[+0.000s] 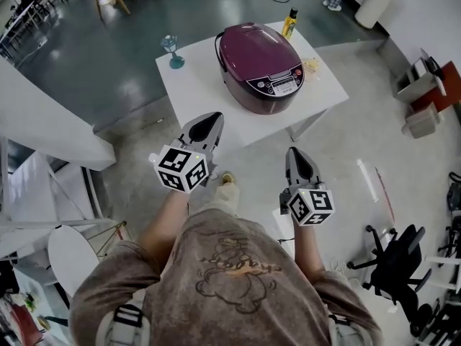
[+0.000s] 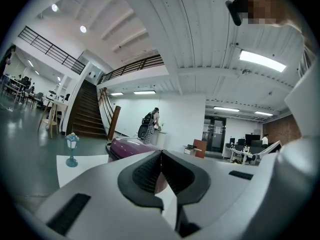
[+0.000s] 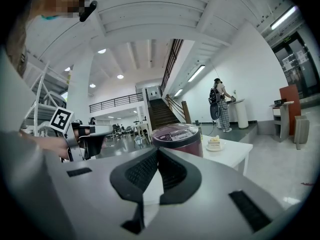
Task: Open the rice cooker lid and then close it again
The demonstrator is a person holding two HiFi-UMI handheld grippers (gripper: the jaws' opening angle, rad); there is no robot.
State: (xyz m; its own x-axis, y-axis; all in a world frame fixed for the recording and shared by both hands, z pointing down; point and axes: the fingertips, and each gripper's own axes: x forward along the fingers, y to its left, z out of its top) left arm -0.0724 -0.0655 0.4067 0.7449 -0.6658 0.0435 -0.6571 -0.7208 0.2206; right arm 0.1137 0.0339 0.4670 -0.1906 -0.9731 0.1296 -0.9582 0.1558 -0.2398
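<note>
Left gripper (image 1: 208,118): jaws together, nothing between. Right gripper (image 1: 294,153): jaws together too, empty. Both point toward white table (image 1: 189,85), tips near its front edge. Purple rice cooker (image 1: 259,65) sits on table ahead of both tips, apart from them, lid down, control panel facing grippers. Small blue lantern ornament (image 1: 171,51) stands ahead-left of left gripper. Cake slice (image 1: 311,65) lies beside cooker, ahead of right gripper. Yellow bottle (image 1: 289,22) stands beyond cooker.

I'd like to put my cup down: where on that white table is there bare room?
Bare: the table left of the rice cooker, from the blue lantern ornament to the near edge. Crowded: behind and right of the cooker, with the yellow bottle and the small cake.
</note>
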